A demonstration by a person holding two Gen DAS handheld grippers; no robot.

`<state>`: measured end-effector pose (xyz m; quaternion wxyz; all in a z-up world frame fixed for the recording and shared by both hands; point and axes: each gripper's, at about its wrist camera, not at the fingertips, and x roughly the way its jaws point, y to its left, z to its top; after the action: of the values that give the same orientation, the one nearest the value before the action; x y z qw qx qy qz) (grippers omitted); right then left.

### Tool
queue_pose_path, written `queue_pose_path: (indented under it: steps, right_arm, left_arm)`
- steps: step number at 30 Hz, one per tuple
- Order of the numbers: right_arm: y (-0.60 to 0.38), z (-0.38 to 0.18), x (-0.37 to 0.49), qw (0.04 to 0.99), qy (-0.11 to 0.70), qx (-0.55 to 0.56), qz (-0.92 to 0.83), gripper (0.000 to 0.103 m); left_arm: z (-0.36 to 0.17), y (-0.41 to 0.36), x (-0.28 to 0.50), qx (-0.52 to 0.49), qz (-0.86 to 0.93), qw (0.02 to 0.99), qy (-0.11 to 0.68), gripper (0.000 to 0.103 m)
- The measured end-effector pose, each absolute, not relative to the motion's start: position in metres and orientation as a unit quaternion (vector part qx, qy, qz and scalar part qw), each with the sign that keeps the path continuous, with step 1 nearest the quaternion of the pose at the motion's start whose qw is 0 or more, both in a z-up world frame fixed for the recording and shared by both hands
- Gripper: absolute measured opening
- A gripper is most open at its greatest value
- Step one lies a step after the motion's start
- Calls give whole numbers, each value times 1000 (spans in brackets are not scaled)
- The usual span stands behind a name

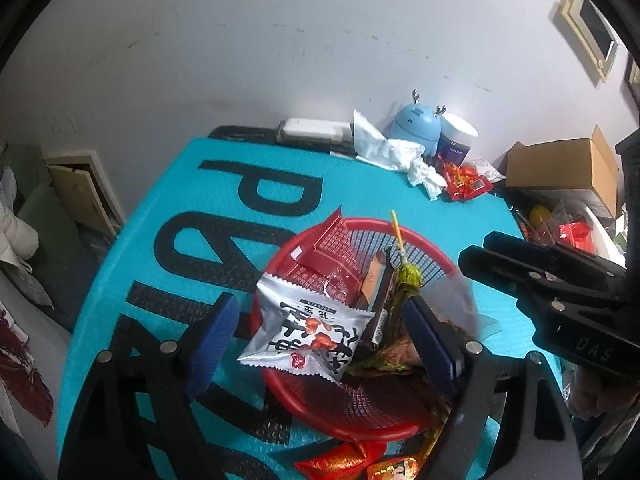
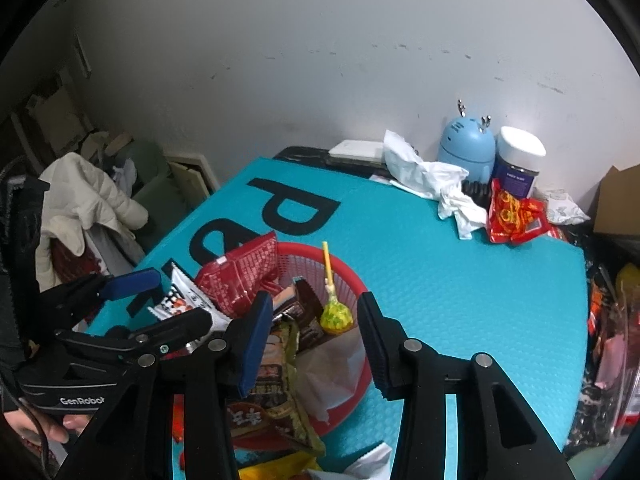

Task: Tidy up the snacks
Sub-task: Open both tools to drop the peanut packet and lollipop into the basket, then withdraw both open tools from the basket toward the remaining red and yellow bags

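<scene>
A red mesh basket point(image 1: 360, 428) point(image 2: 348, 272) on the teal mat holds several snacks. Among them are a silver packet point(image 1: 308, 332) point(image 2: 180, 300), a red packet point(image 1: 324, 256) point(image 2: 240, 276), a brown bar point(image 1: 372, 292) and a green lollipop point(image 1: 408, 272) point(image 2: 336, 316). My left gripper point(image 1: 320, 344) point(image 2: 172, 304) hangs open over the basket. The silver packet lies loose between its blue pads, and neither pad presses on it. My right gripper point(image 2: 316, 344) point(image 1: 472, 256) stands open over the basket's right side, above a brown packet point(image 2: 276, 380), gripping nothing.
At the mat's far edge lie crumpled tissue point(image 1: 392, 152), a blue antlered device point(image 1: 416, 124), a white-lidded jar point(image 1: 456, 136) and a red candy bag point(image 1: 466, 182). A cardboard box point(image 1: 560, 168) stands off to the right. Red-gold sweets point(image 1: 340, 460) lie near the front edge.
</scene>
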<state>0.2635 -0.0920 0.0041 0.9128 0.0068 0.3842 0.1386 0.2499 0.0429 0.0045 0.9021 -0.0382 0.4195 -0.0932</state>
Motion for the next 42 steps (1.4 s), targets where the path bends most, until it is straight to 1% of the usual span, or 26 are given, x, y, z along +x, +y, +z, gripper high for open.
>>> queue_pose_path:
  steps: [11, 25, 27, 32, 34, 35, 38, 39, 42]
  right_arm:
    - [-80, 46, 221, 929, 340, -10, 148, 44]
    - [-74, 102, 141, 951, 271, -33, 145, 44]
    - [-74, 107, 127, 954, 260, -37, 145, 47]
    - [-75, 116, 98, 960, 242, -35, 138, 47]
    - [-77, 118, 87, 962, 235, -33, 134, 52]
    - [-77, 118, 82, 963, 232, -32, 131, 56]
    - [-77, 117, 66, 965, 227, -33, 126, 57]
    - [-77, 116, 62, 965, 227, -32, 124, 60]
    - [-78, 113, 51, 966, 227, -29, 118, 62]
  left_arm:
    - [50, 44, 217, -28, -91, 922, 375, 84]
    - [111, 33, 145, -9, -104, 949, 299, 84]
    - [117, 31, 134, -5, -108, 951, 288, 84]
    - [128, 27, 106, 4, -119, 956, 269, 84]
    - [130, 25, 95, 7, -127, 957, 261, 85]
    - [130, 25, 91, 7, -130, 957, 259, 84]
    - [129, 23, 79, 9, -137, 957, 256, 84]
    - [129, 23, 74, 10, -140, 957, 255, 84]
    - [127, 20, 64, 13, -147, 956, 255, 84]
